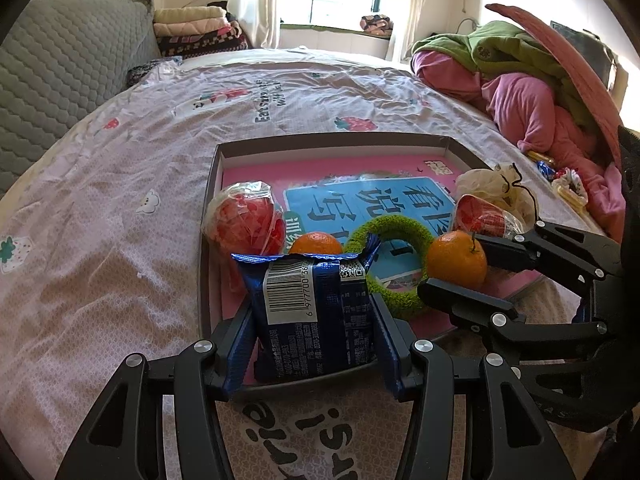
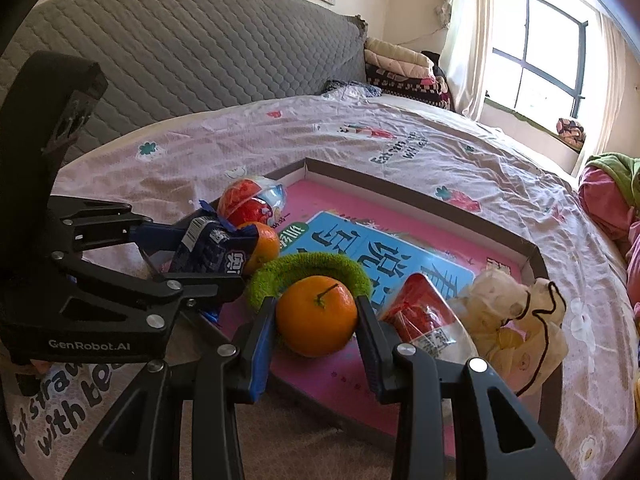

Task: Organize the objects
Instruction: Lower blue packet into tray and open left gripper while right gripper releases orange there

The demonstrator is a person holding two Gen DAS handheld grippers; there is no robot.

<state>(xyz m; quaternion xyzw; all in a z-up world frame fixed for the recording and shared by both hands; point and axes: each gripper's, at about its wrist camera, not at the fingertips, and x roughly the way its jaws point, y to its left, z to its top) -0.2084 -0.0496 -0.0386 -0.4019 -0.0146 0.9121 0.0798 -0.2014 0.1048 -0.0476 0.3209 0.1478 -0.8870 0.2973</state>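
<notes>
My left gripper (image 1: 312,312) is shut on a blue snack packet (image 1: 320,332) with its barcode facing me, over the near edge of a shallow box tray (image 1: 332,140). Beside it, my right gripper (image 2: 316,308) is shut on an orange (image 2: 316,320), just over the near side of a green fuzzy ring (image 2: 308,264). In the right wrist view my left gripper (image 2: 196,258) shows at the left with the blue packet (image 2: 208,252). In the left wrist view my right gripper (image 1: 454,266) shows at the right with the orange (image 1: 456,260).
The tray holds a pink and blue book (image 1: 360,200), a second orange (image 1: 316,242), a red snack in clear wrap (image 1: 244,220), another red packet (image 2: 420,312) and a beige drawstring pouch (image 2: 512,316). It lies on a strawberry-print bedsheet (image 1: 120,208). Piled clothes (image 1: 520,92) lie at right.
</notes>
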